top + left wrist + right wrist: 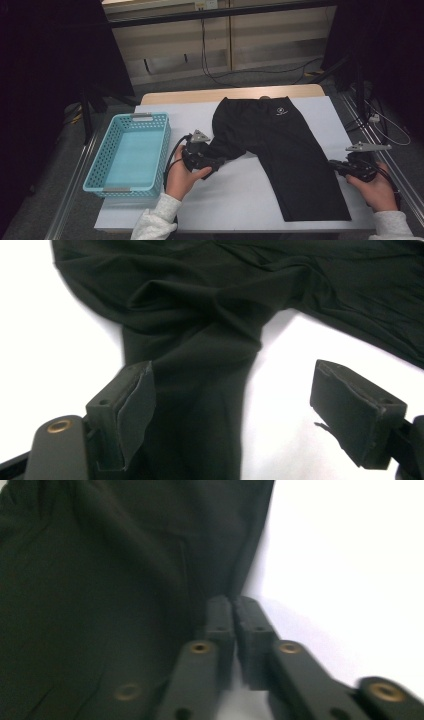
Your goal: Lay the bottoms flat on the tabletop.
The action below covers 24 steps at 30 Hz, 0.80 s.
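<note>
Two grippers bracket a pair of black shorts [280,150] spread on the white table cover [235,195], and we read this as the early part of folding or gathering the garment, perhaps for the light blue basket [129,152] that stands well to the left with its perforated plastic walls and bare floor. Our left gripper [217,162] sits over the bunched, shorter-looking leg; in the left gripper view its jaws stand wide apart, the dark fabric [200,390] running up between the pads [132,405] without either pad pressing on it, so it holds nothing yet. Our right gripper [337,165] lies at the outer edge of the long leg; in the right gripper view its jaws are drawn together with only a thin slit between them, just beside the hem [250,555], and we cannot make out any cloth caught there. The shorts are thin, matte and limp, creased at the crotch, with a small white logo [281,112] near the waistband. Next, we judge, the left jaws must close on the rumpled leg, while the right needs to reopen and pinch the edge cleanly before any lift.
</note>
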Each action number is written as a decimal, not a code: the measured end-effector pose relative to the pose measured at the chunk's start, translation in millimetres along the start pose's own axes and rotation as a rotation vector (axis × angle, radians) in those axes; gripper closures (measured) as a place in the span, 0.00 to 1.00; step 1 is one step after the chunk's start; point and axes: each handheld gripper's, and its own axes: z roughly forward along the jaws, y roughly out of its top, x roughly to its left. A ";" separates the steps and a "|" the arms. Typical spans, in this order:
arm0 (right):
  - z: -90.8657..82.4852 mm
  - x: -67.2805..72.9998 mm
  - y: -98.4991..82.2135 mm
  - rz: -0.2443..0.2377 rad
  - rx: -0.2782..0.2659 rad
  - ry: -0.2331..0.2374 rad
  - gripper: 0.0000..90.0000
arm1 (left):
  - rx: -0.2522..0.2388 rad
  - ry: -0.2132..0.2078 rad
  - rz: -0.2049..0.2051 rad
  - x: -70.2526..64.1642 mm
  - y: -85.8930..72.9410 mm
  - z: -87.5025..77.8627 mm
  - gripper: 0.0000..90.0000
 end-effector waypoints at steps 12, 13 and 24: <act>7.6 28.8 19.1 -0.064 -0.083 0.044 0.52 | 0.004 0.025 -0.018 12.0 -4.5 -3.8 0.19; 8.5 32.2 21.1 -0.073 -0.091 0.045 0.50 | 0.004 0.024 -0.019 11.7 -5.0 -3.7 0.19; 18.5 56.2 30.0 -0.086 -0.109 0.060 0.27 | 0.003 0.020 -0.011 5.0 -13.5 -7.2 0.20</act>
